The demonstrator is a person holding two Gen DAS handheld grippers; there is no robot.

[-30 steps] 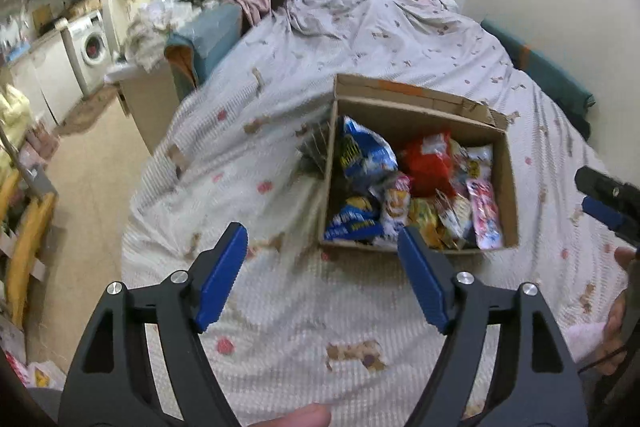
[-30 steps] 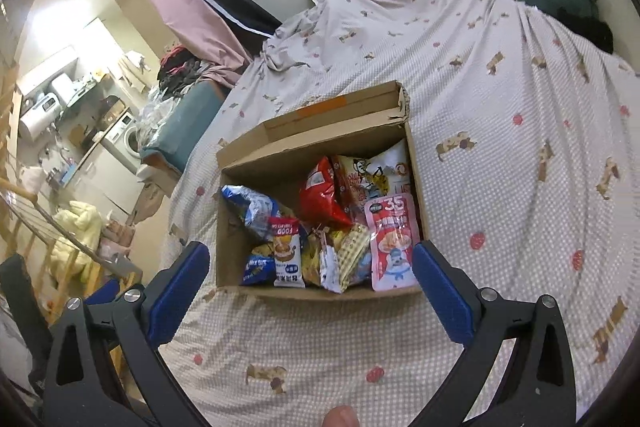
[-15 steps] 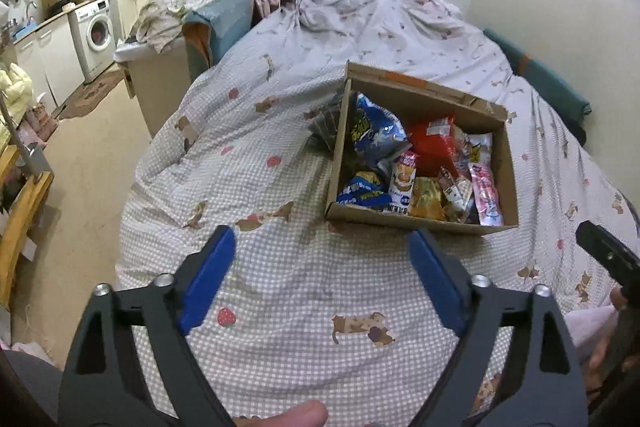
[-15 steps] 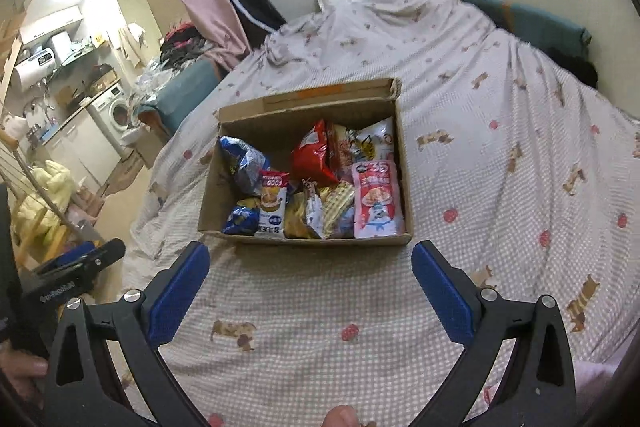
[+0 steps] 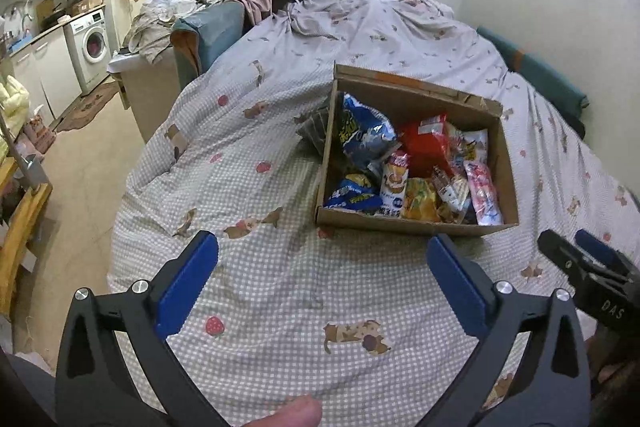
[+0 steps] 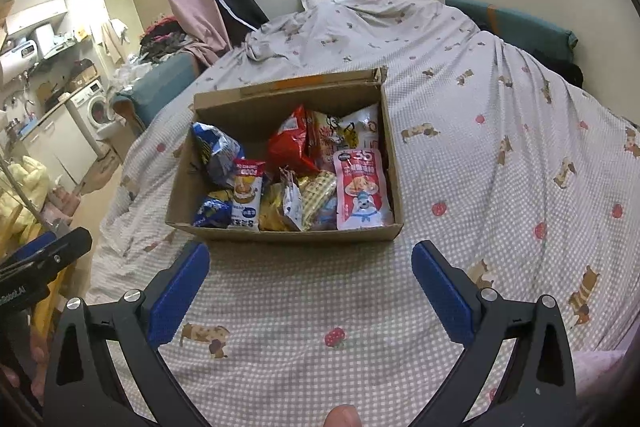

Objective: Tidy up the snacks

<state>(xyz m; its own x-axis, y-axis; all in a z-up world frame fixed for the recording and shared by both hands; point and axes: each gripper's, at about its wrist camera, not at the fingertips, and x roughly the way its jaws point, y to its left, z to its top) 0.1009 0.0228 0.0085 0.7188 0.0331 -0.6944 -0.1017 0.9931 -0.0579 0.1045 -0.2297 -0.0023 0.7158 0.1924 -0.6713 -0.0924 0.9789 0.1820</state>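
Open brown cardboard box [image 6: 280, 233] of mixed snack packets [image 6: 362, 187] sits on the checked bedspread [image 6: 360, 307], just ahead. My left gripper [image 5: 322, 281] jaws are opening with nothing between them, my right gripper [image 6: 310, 285] jaws stand apart and empty. I'd come in from above and pinch one top packet by its edge.

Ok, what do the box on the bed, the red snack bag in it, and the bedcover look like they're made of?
The box looks like plain brown corrugated cardboard, matte, with a torn, frayed rim. The red snack bag seems to be glossy plastic film: it crinkles and catches the light. The bedcover appears to be soft woven fabric, matte, checked and printed, rumpling into folds.
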